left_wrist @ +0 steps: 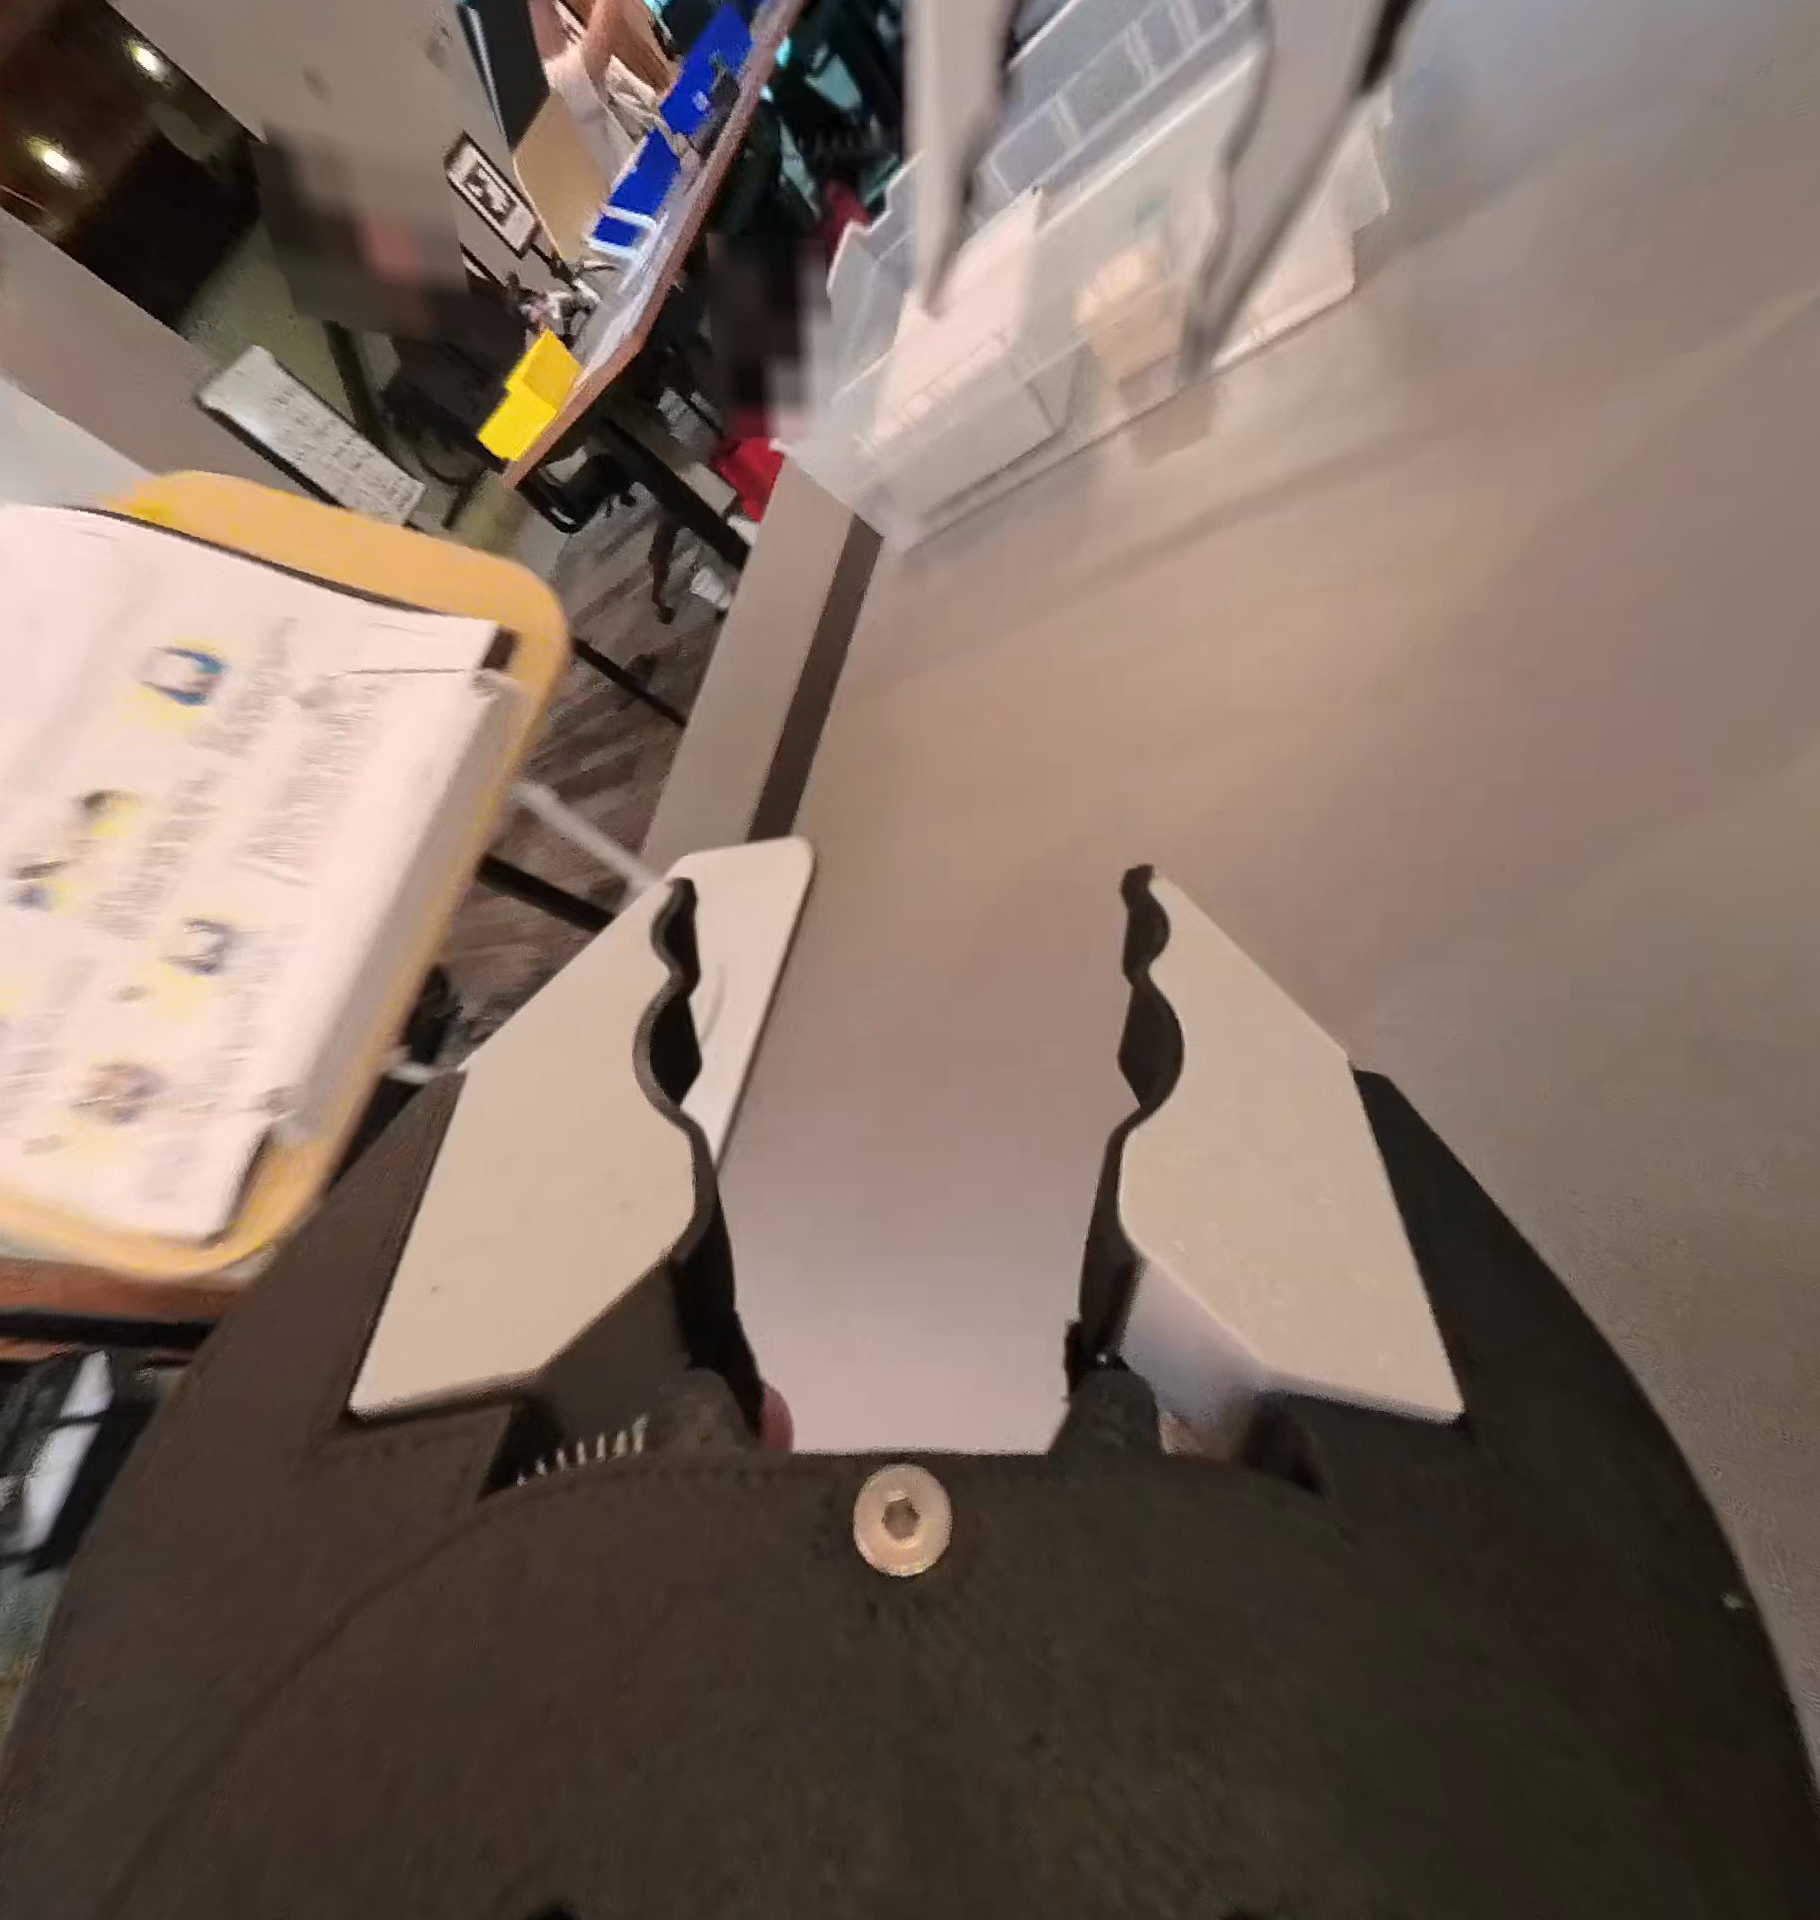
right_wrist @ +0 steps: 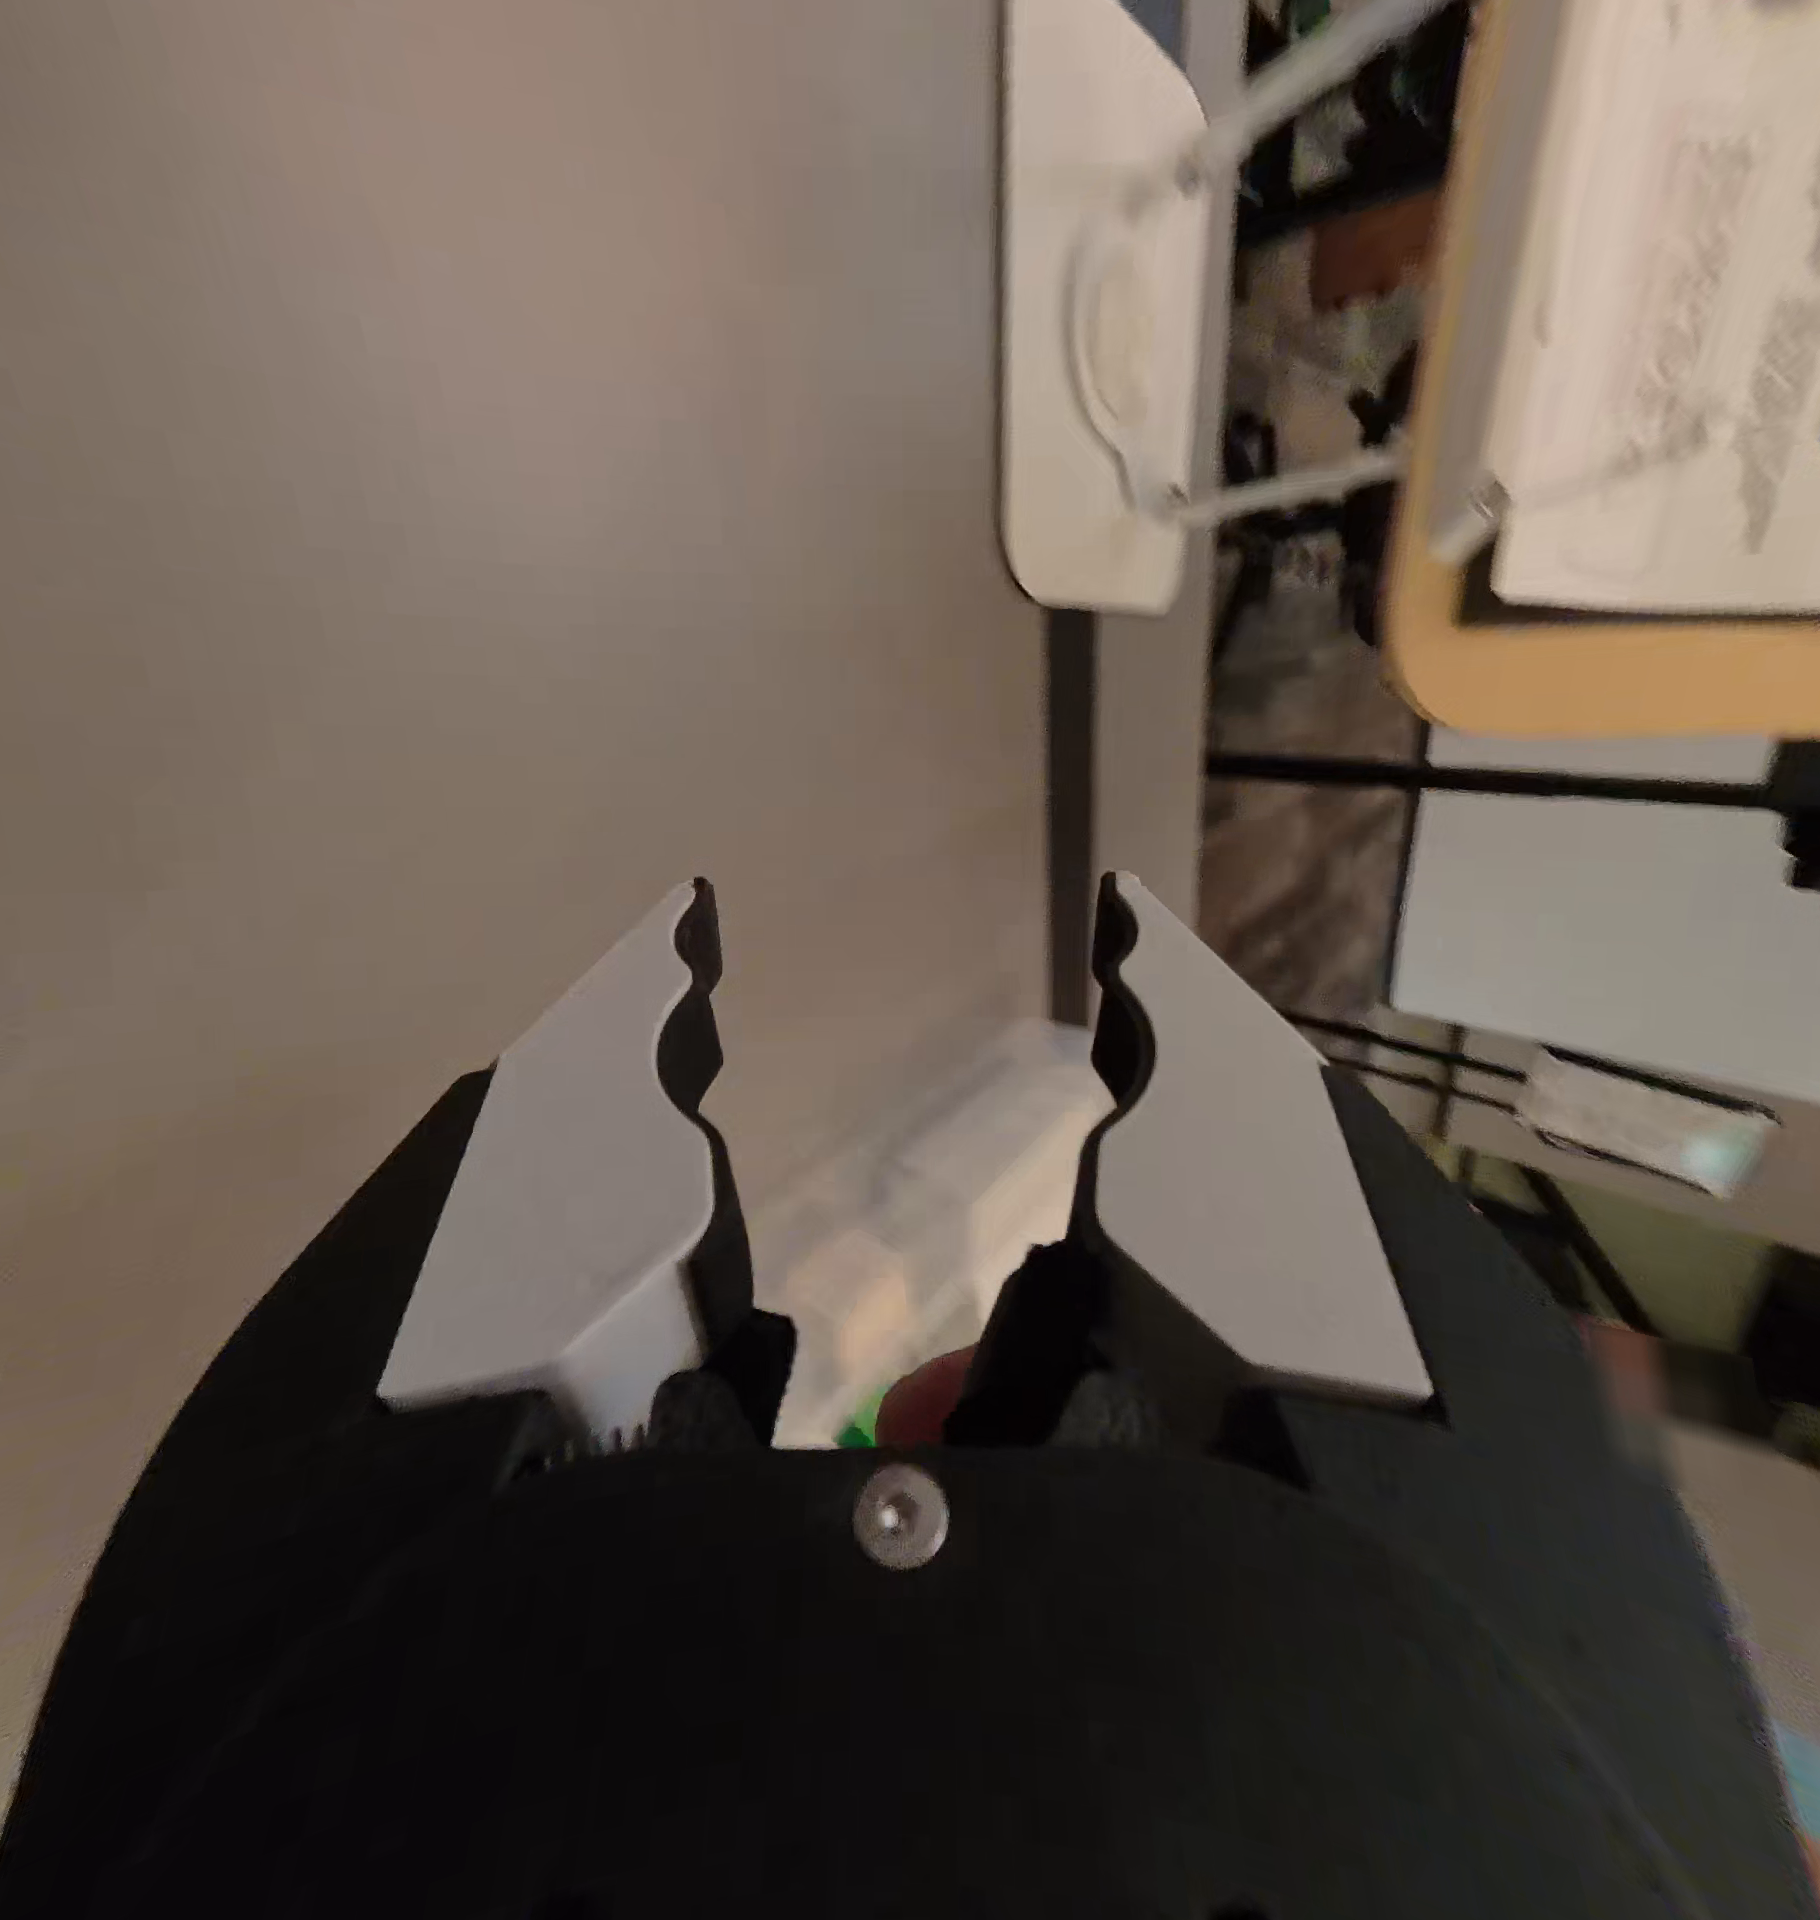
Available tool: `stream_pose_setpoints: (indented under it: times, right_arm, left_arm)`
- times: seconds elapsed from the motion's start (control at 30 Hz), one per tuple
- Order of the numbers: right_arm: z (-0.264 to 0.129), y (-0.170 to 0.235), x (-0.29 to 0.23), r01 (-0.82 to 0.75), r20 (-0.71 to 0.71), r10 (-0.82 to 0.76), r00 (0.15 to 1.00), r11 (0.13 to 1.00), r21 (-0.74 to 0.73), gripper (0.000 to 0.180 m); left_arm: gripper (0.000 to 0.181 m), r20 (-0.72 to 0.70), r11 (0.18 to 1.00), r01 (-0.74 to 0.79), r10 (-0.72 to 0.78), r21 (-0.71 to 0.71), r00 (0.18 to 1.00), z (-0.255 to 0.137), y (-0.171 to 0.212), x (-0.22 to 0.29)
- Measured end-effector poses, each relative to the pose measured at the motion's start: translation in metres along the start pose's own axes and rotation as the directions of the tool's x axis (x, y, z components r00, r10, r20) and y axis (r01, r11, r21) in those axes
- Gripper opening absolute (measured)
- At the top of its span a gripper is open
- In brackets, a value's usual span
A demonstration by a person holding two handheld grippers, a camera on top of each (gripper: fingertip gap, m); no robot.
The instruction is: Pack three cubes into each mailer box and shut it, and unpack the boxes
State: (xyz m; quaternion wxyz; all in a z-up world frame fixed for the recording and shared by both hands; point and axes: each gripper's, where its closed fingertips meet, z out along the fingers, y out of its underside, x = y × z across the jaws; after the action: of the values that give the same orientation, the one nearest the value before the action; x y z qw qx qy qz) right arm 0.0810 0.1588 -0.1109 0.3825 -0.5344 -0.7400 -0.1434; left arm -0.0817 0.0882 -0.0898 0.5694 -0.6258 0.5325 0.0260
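Left wrist view. Nearest the camera is the black body of the left gripper [left_wrist: 911, 894], its two pale fingers spread wide with nothing between them. Through the gap shows the bare grey table [left_wrist: 1301, 727], which fills the frame from 12 to 5 o'clock. At 9 o'clock, just beside the left finger, a tan-rimmed board [left_wrist: 532, 623] carries a white printed sheet [left_wrist: 189, 852], blurred. At 12 to 1 o'clock, at the far end of the table, stand clear plastic bins [left_wrist: 999, 343], with the fingers of the other gripper [left_wrist: 1082, 301] in front of them, blurred. At 11 o'clock, beyond the table edge, a second table holds blue bins [left_wrist: 677, 135] and a yellow bin [left_wrist: 532, 405]; the floor lies below.

Right wrist view. Nearest is the black body of the right gripper [right_wrist: 906, 888], its pale fingers likewise set wide apart and gripping nothing. The grey table [right_wrist: 470, 520] occupies the frame from 9 to 12 o'clock. Low in the gap, at 6 o'clock, a clear plastic bin [right_wrist: 937, 1195] lies partly hidden by the fingers, with a small green patch at its near end. At 1 o'clock a white tray [right_wrist: 1093, 312] overhangs the table edge; at 2 o'clock is the tan-rimmed board [right_wrist: 1457, 520] with its sheet [right_wrist: 1695, 312].

Neither view shows a mailer box or cubes clearly; the contents of the bins are too blurred to identify.
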Motion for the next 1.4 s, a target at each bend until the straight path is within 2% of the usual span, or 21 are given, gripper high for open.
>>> stream_pose_setpoints:
  times: [0.07,0.17,0.23,0.27,0.33,0.43,0.47,0.53,0.63,0.73,0.87,0.93,1.0,1.4]
  right_arm:
    - [0.005,-0.021,-0.034,-0.027,0.073,0.021,0.997,0.996,0.081,0.071]
    - [0.013,-0.039,-0.064,-0.102,0.136,0.08,0.987,0.982,0.162,0.068]
    - [0.018,-0.046,-0.078,-0.147,0.169,0.114,0.979,0.969,0.2,0.066]
    - [0.022,-0.049,-0.085,-0.18,0.19,0.139,0.972,0.959,0.219,0.063]
    - [0.029,-0.055,-0.102,-0.23,0.244,0.171,0.955,0.943,0.24,0.065]
    - [0.041,-0.06,-0.115,-0.268,0.274,0.197,0.941,0.93,0.252,0.063]
    - [0.044,-0.063,-0.117,-0.284,0.282,0.208,0.937,0.922,0.263,0.062]
    - [0.048,-0.069,-0.121,-0.316,0.305,0.226,0.925,0.904,0.288,0.062]
    - [0.052,-0.071,-0.125,-0.321,0.31,0.223,0.924,0.894,0.312,0.062]
    - [0.056,-0.069,-0.124,-0.313,0.281,0.223,0.933,0.889,0.334,0.061]
    - [0.058,-0.066,-0.125,-0.317,0.279,0.225,0.933,0.882,0.348,0.06]
    - [0.059,-0.064,-0.124,-0.325,0.278,0.233,0.932,0.878,0.353,0.06]
    - [0.06,-0.062,-0.122,-0.328,0.27,0.24,0.933,0.875,0.356,0.059]
    - [0.06,-0.064,-0.124,-0.338,0.286,0.232,0.93,0.847,0.41,0.053]
  left_arm:
    - [0.08,0.027,0.994,-0.056,0.059,-0.097,0.998,-0.04,0.016,-0.027]
    - [0.08,-0.001,0.936,-0.131,0.138,-0.327,0.99,-0.107,0.072,-0.064]
    - [0.103,-0.118,0.867,-0.165,0.124,-0.469,0.985,-0.151,0.12,-0.071]
    - [0.107,-0.163,0.818,-0.202,0.134,-0.538,0.977,-0.172,0.143,-0.075]
    - [0.116,-0.231,0.725,-0.203,0.062,-0.658,0.971,-0.209,0.185,-0.08]
    - [0.115,-0.302,0.662,-0.198,-0.045,-0.723,0.952,-0.232,0.23,-0.071]
    - [0.118,-0.319,0.622,-0.228,-0.037,-0.749,0.947,-0.237,0.248,-0.071]
    - [0.117,-0.351,0.603,-0.236,-0.078,-0.762,0.933,-0.237,0.272,-0.062]
    - [0.131,-0.366,0.569,-0.248,-0.101,-0.784,0.925,-0.23,0.301,-0.058]
    - [0.143,-0.401,0.573,-0.266,-0.121,-0.775,0.908,-0.216,0.313,-0.046]
    - [0.139,-0.468,0.542,-0.316,-0.166,-0.779,0.868,-0.209,0.329,-0.028]
    - [0.138,-0.474,0.555,-0.289,-0.224,-0.78,0.851,-0.206,0.332,-0.022]
    - [0.129,-0.469,0.554,-0.269,-0.256,-0.788,0.845,-0.206,0.332,-0.02]
    - [0.128,-0.453,0.521,-0.268,-0.268,-0.811,0.851,-0.205,0.334,-0.023]
